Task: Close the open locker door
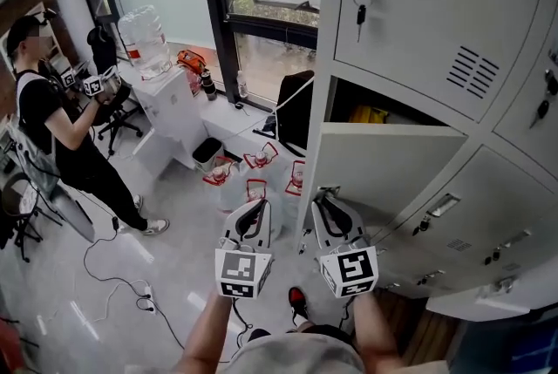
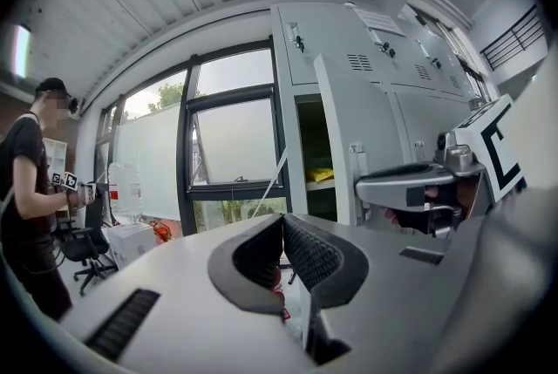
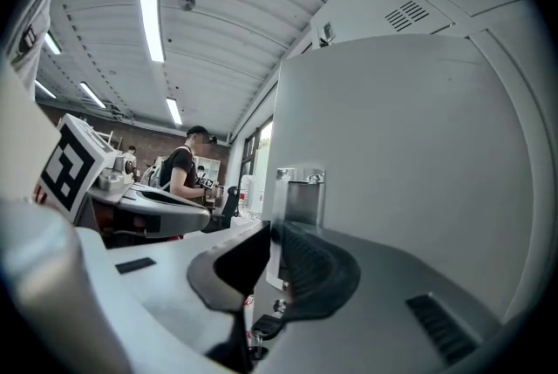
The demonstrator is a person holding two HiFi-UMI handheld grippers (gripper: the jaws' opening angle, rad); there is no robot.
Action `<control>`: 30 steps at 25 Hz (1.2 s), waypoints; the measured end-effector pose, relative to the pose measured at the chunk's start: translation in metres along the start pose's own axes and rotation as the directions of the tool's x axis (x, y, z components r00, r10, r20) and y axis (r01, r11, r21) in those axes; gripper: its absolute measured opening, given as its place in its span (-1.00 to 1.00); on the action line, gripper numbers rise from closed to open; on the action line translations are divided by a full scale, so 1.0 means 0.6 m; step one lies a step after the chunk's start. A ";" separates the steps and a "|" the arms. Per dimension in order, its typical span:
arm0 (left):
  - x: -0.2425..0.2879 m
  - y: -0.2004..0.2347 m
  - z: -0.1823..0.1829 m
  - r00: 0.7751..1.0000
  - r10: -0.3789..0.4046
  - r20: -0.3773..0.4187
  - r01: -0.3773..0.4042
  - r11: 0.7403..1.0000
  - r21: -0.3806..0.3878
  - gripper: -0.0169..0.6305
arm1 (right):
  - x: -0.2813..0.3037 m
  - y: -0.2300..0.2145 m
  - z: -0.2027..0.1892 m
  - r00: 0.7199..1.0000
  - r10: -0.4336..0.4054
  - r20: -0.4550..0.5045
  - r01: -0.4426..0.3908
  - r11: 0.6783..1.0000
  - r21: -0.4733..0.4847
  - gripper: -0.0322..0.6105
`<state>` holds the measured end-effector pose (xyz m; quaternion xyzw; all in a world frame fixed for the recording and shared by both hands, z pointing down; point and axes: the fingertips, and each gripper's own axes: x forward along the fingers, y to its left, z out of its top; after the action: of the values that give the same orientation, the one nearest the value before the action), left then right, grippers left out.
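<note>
The grey locker door [image 1: 384, 167] stands swung out from its compartment [image 1: 344, 102], which holds a yellow thing [image 1: 368, 114]. My right gripper [image 1: 326, 193] is at the door's free edge. In the right gripper view the door [image 3: 410, 154] fills the right side, its latch plate [image 3: 301, 193] sits just above the jaws, and the right gripper [image 3: 271, 228] is closed on the thin door edge. My left gripper [image 1: 257, 205] hangs to the left of the door, apart from it. The left gripper [image 2: 282, 220] is shut with nothing in it, and the open door [image 2: 336, 137] shows beyond it.
A person [image 1: 52, 128] stands at the far left holding marker cubes. A water dispenser [image 1: 161, 102] is by the window, with a small bin [image 1: 207, 153] and red-and-white items [image 1: 253, 167] on the floor near the locker. A cable [image 1: 113, 268] trails over the floor.
</note>
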<state>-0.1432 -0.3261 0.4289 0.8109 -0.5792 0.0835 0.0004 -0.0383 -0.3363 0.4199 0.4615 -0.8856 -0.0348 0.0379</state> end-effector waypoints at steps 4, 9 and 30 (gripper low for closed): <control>0.018 0.003 -0.001 1.000 -0.004 -0.006 0.004 1.000 0.003 -0.88 | 0.023 -0.013 0.000 1.000 -0.012 -0.003 0.012 1.000 0.002 -0.75; 0.039 0.017 0.001 1.000 0.006 -0.004 -0.006 1.000 -0.003 -0.88 | 0.047 -0.029 0.000 0.999 -0.036 -0.011 0.036 0.999 0.008 -0.75; 0.104 0.048 -0.007 1.000 0.000 -0.021 0.000 1.000 -0.026 -0.88 | 0.113 -0.092 -0.005 0.987 -0.153 -0.050 0.155 0.987 0.031 -0.75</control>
<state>-0.1509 -0.3940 0.4389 0.8099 -0.5802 0.0844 0.0169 -0.0320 -0.4236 0.4201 0.5298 -0.8467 -0.0111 0.0479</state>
